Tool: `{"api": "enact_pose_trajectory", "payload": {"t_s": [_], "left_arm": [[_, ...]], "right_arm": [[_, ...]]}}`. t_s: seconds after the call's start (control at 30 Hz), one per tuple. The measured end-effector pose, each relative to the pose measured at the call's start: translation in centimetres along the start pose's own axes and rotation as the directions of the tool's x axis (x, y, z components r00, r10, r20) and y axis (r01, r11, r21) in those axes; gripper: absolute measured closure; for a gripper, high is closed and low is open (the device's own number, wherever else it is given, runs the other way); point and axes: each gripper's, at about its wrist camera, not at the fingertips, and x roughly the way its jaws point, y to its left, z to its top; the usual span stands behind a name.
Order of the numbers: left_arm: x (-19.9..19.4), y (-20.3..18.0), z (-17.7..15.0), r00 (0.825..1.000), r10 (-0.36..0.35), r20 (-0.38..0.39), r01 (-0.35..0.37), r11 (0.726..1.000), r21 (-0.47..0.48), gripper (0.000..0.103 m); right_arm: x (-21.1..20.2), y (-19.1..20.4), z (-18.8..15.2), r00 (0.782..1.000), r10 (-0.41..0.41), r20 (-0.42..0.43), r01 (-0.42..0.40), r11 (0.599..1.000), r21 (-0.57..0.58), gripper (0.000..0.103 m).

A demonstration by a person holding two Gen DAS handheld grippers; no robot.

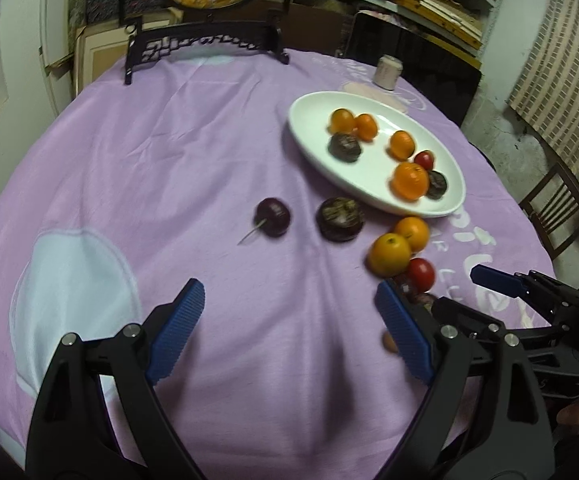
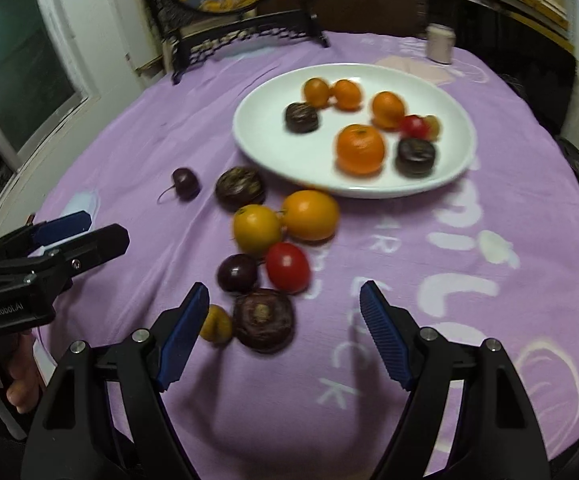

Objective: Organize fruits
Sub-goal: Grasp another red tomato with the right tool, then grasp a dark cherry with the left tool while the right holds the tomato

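Both claws apart, empty: left claw (image 1: 289,312), right claw (image 2: 285,304). White plate (image 2: 257,136) w/ fruit on counter; loose dark fruit (image 2: 263,320) near plate, between right claw's tips.

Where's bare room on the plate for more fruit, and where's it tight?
Free: the white plate's left end, beside the dark fruit, and its near rim. Crowded: its right side around the big orange, and the loose cluster on the cloth below.

Tablecloth (image 2: 489,168): lilac, with white lettering. Plate (image 2: 257,136): plain white. Fruit on the plate (image 2: 360,149): orange, red, and dark purple-brown. Loose cherry (image 1: 272,216): deep purple. Gripper pads (image 1: 177,336): blue, ribbed, on black frames.
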Motion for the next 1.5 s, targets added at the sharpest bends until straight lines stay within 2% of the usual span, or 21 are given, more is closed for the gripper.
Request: {"api": "enact_pose_trajectory", "payload": {"t_s": [0.03, 0.07, 0.1, 0.3, 0.37, 0.43, 0.53, 0.67, 0.83, 0.93, 1.0, 1.13, 1.2, 1.27, 1.4, 1.5], "left_arm": [[0.1, 0.3, 0.0, 1.000, 0.003, -0.002, -0.003, 1.000, -0.005, 0.013], [0.1, 0.7, -0.2, 1.000, 0.008, -0.004, -0.009, 1.000, -0.013, 0.013], [0.1, 1.0, -0.2, 1.000, 0.011, -0.005, -0.011, 1.000, -0.019, 0.013], [0.1, 2.2, -0.7, 1.000, 0.003, -0.010, -0.004, 0.999, -0.044, 0.013], [0.2, 2.0, -0.7, 1.000, -0.010, -0.013, 0.009, 0.999, -0.038, 0.013], [0.2, 1.6, -0.8, 1.000, -0.023, -0.016, 0.023, 1.000, -0.021, 0.013], [0.4, 0.8, -0.9, 0.999, -0.032, -0.026, 0.032, 0.999, 0.003, 0.013], [1.1, -1.1, -1.2, 0.995, -0.074, -0.061, 0.077, 0.996, 0.047, 0.013], [3.1, -3.4, -0.8, 0.991, -0.082, -0.105, 0.090, 0.993, 0.072, 0.014], [4.7, -5.2, -0.3, 0.981, -0.105, -0.163, 0.118, 0.990, 0.074, 0.023], [5.3, -6.2, -0.2, 0.980, -0.093, -0.178, 0.111, 0.990, 0.090, 0.035], [6.6, -7.4, 0.4, 0.982, -0.061, -0.179, 0.078, 0.993, 0.093, 0.039], [7.1, -7.7, 0.5, 0.979, -0.065, -0.191, 0.084, 0.992, 0.092, 0.050], [7.1, -8.1, 0.4, 0.981, -0.066, -0.184, 0.084, 0.992, 0.092, 0.054], [7.3, -8.2, 0.4, 0.978, -0.090, -0.188, 0.107, 0.991, 0.080, 0.074], [6.9, -8.3, 0.1, 0.978, -0.096, -0.187, 0.111, 0.991, 0.075, 0.074]], "right_arm": [[0.2, 0.2, 0.1, 1.000, 0.005, -0.001, -0.005, 1.000, 0.001, 0.035], [0.4, 0.3, 0.1, 1.000, 0.010, -0.003, -0.010, 1.000, 0.006, 0.049], [0.7, 0.2, 0.2, 1.000, 0.016, -0.012, -0.016, 1.000, 0.014, 0.055], [1.6, -0.3, 0.6, 0.999, -0.003, -0.040, 0.004, 1.000, 0.030, 0.065], [2.5, -0.4, 0.9, 0.998, -0.005, -0.058, 0.007, 1.000, 0.031, 0.072], [3.1, -0.5, 1.2, 0.999, -0.008, -0.045, 0.009, 0.999, 0.030, 0.075], [2.3, -0.8, 1.4, 1.000, -0.003, -0.022, 0.004, 0.999, 0.043, 0.075], [-0.2, -2.7, 0.9, 0.997, -0.073, 0.028, 0.070, 0.995, 0.073, 0.075], [-1.3, -4.7, -0.6, 0.996, -0.083, 0.029, 0.079, 0.991, 0.108, 0.075], [-1.2, -5.4, -1.6, 0.998, -0.060, 0.022, 0.057, 0.991, 0.118, 0.075], [-1.2, -5.9, -2.0, 0.999, -0.045, 0.025, 0.042, 0.992, 0.122, 0.075], [-1.5, -7.1, -2.4, 0.999, -0.026, 0.037, 0.020, 0.990, 0.139, 0.075], [-1.7, -7.7, -2.5, 0.999, -0.020, 0.042, 0.014, 0.989, 0.145, 0.075], [-1.8, -8.1, -2.5, 0.999, -0.015, 0.047, 0.008, 0.989, 0.149, 0.075], [-1.9, -8.2, -2.6, 0.999, -0.003, 0.055, -0.005, 0.989, 0.150, 0.075], [-2.1, -8.0, -2.6, 0.998, -0.001, 0.057, -0.007, 0.989, 0.148, 0.075]]}}
